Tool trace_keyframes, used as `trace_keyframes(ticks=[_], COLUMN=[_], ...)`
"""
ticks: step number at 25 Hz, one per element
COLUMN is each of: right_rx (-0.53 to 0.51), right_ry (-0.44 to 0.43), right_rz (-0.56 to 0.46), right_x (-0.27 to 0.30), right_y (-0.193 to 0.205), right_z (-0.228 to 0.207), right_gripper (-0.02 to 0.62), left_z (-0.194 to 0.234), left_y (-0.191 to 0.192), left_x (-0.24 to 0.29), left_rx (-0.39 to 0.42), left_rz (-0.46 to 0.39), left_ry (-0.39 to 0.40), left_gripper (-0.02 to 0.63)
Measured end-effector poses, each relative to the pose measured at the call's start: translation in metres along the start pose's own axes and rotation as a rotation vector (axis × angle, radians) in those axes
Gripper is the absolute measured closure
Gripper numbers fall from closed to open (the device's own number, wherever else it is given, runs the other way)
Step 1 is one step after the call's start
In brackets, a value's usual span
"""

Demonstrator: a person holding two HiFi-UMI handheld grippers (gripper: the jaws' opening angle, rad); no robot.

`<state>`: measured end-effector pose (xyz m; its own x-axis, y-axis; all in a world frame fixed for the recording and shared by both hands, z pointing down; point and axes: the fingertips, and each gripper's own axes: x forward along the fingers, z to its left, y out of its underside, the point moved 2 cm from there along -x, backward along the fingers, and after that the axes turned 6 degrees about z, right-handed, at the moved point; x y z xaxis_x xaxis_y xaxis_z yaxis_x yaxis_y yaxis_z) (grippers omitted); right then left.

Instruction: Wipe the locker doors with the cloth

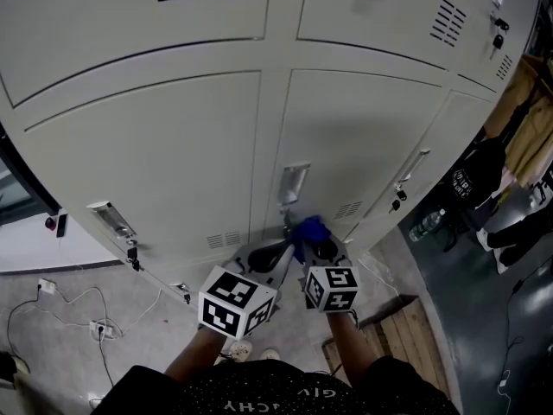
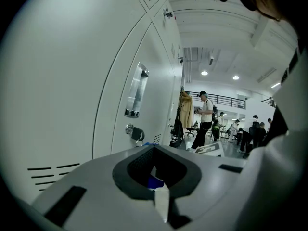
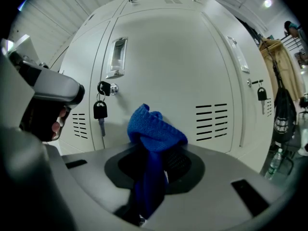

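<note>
A blue cloth (image 1: 309,230) is bunched in my right gripper (image 1: 316,247), whose jaws are shut on it; its folds (image 3: 153,129) stick out toward the lower middle locker door (image 3: 168,66), close to the keyed lock (image 3: 100,110), and I cannot tell whether they touch it. My left gripper (image 1: 281,253) sits just left of the right one, jaws together with nothing held. In the left gripper view (image 2: 156,172) a scrap of blue shows past the jaws, with the door's handle (image 2: 136,90) and lock (image 2: 134,132) beyond.
Pale grey lockers (image 1: 138,128) fill the wall ahead, with vents and recessed handles. A coat and bag (image 1: 475,180) hang at the right, a bottle (image 1: 429,223) stands below. A wooden pallet (image 1: 389,335) and floor cables (image 1: 95,327) lie near my feet. People (image 2: 206,119) stand far off.
</note>
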<state>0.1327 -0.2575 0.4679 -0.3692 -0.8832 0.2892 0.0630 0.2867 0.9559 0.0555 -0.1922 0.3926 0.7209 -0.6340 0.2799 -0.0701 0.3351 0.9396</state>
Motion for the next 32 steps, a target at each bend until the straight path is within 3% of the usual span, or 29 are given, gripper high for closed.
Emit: trace_keyframes(ticks=[32], right_rx=[0.089], right_ry=[0.28], right_rz=[-0.028], right_x=[-0.013], right_y=[-0.001], right_z=[-0.148], right_gripper=[0.515], left_z=[-0.04], left_y=[-0.012], left_x=[0.084], left_rx=[0.064], left_rz=[0.065], left_ry=[0.155], left_gripper=[0.597])
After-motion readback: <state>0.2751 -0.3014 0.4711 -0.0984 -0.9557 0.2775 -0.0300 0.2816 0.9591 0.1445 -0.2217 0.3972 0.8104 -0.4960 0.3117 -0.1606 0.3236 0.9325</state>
